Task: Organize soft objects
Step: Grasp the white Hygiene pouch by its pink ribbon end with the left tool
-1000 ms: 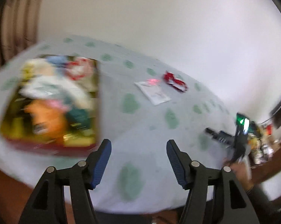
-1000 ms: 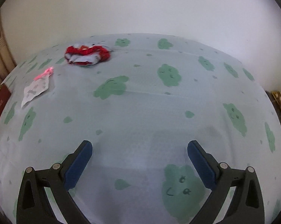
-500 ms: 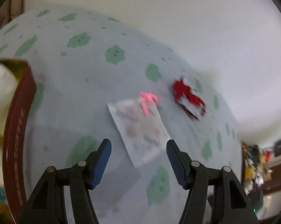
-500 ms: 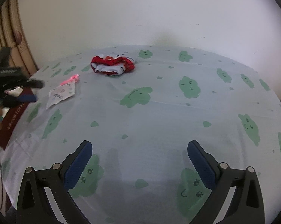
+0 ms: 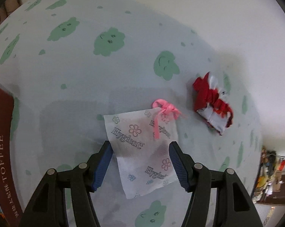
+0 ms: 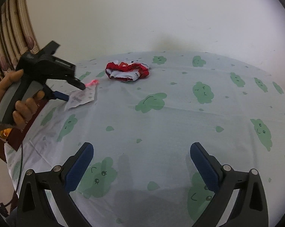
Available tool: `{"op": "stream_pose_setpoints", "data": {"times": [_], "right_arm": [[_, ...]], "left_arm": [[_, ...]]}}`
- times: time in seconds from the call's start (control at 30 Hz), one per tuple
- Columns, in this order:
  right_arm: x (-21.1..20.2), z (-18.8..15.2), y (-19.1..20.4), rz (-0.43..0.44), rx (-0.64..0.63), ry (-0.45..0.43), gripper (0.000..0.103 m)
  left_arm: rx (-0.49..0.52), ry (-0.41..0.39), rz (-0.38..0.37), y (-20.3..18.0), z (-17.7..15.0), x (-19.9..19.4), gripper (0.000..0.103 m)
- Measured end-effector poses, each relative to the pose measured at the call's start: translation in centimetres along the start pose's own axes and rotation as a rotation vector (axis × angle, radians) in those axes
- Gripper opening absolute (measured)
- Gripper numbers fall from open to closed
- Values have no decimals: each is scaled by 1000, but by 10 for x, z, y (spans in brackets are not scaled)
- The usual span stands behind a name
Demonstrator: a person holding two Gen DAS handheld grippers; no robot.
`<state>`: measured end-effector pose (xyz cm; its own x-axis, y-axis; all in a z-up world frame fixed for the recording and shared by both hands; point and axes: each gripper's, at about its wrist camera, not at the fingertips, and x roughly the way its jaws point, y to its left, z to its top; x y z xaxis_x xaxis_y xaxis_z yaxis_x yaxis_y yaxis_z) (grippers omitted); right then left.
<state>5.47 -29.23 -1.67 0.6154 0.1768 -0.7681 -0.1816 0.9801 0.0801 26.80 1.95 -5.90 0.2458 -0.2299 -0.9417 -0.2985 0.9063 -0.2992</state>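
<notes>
Progress: we are reading this as early-to-middle — two soft things are lying loose on the sheet (image 6: 180, 117), and nothing is gripped yet.
Left gripper (image 5: 140, 162): we are holding it low over the pouch, its jaws apart and straddling the pouch's sides; whether the pads are touching the fabric, we cannot tell.
Right gripper (image 6: 141, 162): we are keeping it over bare sheet, well apart from the pouch, jaws wide and holding nothing.
Pouch (image 5: 142, 151): it is lying flat on the sheet, a thin white bag printed with small flowers and a brand word, tied at its far corner with a pink ribbon (image 5: 164, 111).
Cloth (image 5: 212, 106): a crumpled red-and-white piece is sitting near the pouch, beyond the ribbon end and off to its right — not touching it.
Box (image 5: 0, 151): a dark red edge lettered TOFFEE is showing well to the left of the pouch; we are guessing this is where the soft things belong.
Left to do: we are judging that the pouch still needs closing on and carrying over, and the cloth after it.
Handling: the pouch is looking limp and light, so we are expecting it to sag once pinched.
</notes>
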Motion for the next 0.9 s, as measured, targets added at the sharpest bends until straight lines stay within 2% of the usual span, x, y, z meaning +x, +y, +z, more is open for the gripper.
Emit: {"op": "stream_pose_setpoints", "data": {"times": [0.17,0.23,0.37,0.43,0.47,0.5,0.57,0.67,0.7,0.77,0.8,0.9], "right_arm": [[-2,0,0,13,2,-3,102],[-2,0,-1,18,3,-1,102],[-1,0,-2,25,9,3,102],[-1,1,-2,24,10,5,102],[-1,1,-2,23,10,6,102],[-1,1,-2,22,11,8,102],[0,1,-3,20,15,11,102],[1,1,-3,18,21,17,102],[1,1,-3,17,22,17,103],[1,1,-4,18,22,18,103],[2,1,-4,18,22,21,103],[3,1,-3,14,21,28,103]], "left_arm": [[165,5,184,-38,-4,17,81],[235,19,232,-49,-8,24,87],[185,-28,162,-36,-10,17,87],[238,-50,222,-39,-16,14,66],[258,-72,201,-40,-19,9,38],[266,-79,193,-38,-21,4,21],[258,-90,166,-31,-24,-2,15],[228,-86,79,-13,-35,-13,14],[239,-110,38,-8,-44,-23,14],[301,-179,43,-5,-63,-43,14],[327,-218,6,-2,-76,-58,14],[332,-315,-21,6,-103,-89,14]]}}
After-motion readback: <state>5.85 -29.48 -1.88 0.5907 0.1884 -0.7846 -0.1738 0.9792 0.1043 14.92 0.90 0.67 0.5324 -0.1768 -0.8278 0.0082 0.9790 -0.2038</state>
